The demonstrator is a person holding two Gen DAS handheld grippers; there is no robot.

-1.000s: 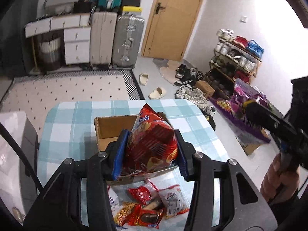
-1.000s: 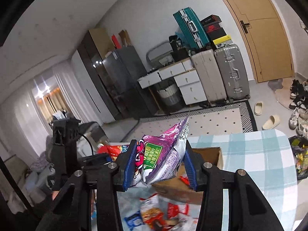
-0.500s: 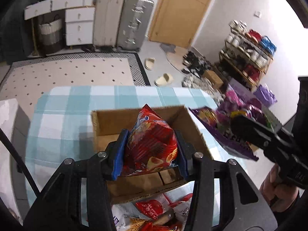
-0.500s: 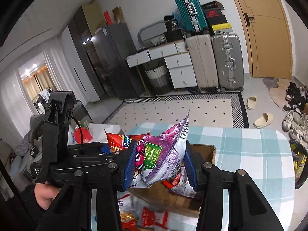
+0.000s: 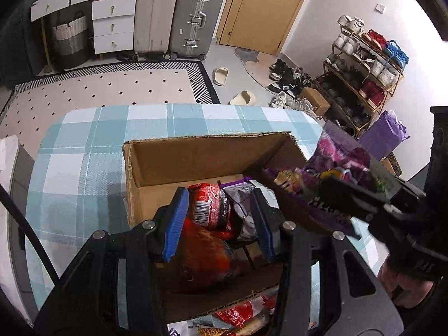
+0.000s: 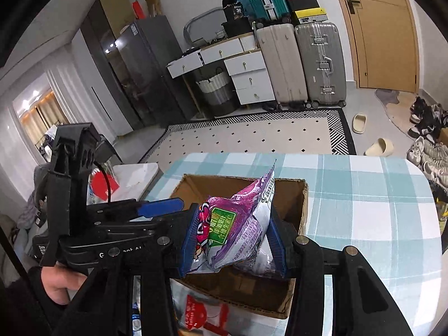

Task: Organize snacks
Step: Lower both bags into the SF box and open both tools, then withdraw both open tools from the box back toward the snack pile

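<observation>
Box: open cardboard box [image 5: 196,156] on a table w/ teal-and-white check cloth [image 5: 84,151]; flaps up, brown inner walls bare at far side.
Left gripper: left gripper [image 5: 219,221] hangs over the box's near half, jaws spread wide, blue pads [image 5: 176,221] clear of the pack between them; nothing gripped.
Red pack: red snack bag [image 5: 210,240] lies inside the box, below and between the left pads, barcode end up. Can't tell if it touches the left pad.
In box, right of red: a white-and-purple pack [image 5: 243,196] lies beside the red bag, partly hidden by the right pad.
Right gripper: right gripper [image 6: 233,238] clamps a purple snack bag [image 6: 238,224] w/ green label, pads pressing both sides, bag crumpled between them.
Purple bag, position: held above the box's right wall, tilted, top seal pointing up; in left wrist view it shows at the box's right rim [image 5: 336,168].
Near edge: loose snack packs [image 6: 201,313] lie on the cloth just in front of the box, red-and-white wrappers, details blurred.
Hands: person's left hand [image 6: 60,282] grips the left tool's handle at lower left in right wrist view.
Background: two grey suitcases [image 6: 302,64], white drawer unit [image 6: 246,75], wooden door [image 6: 378,28], dotted rug [image 5: 106,86], shoe rack [image 5: 364,64] at far right.
</observation>
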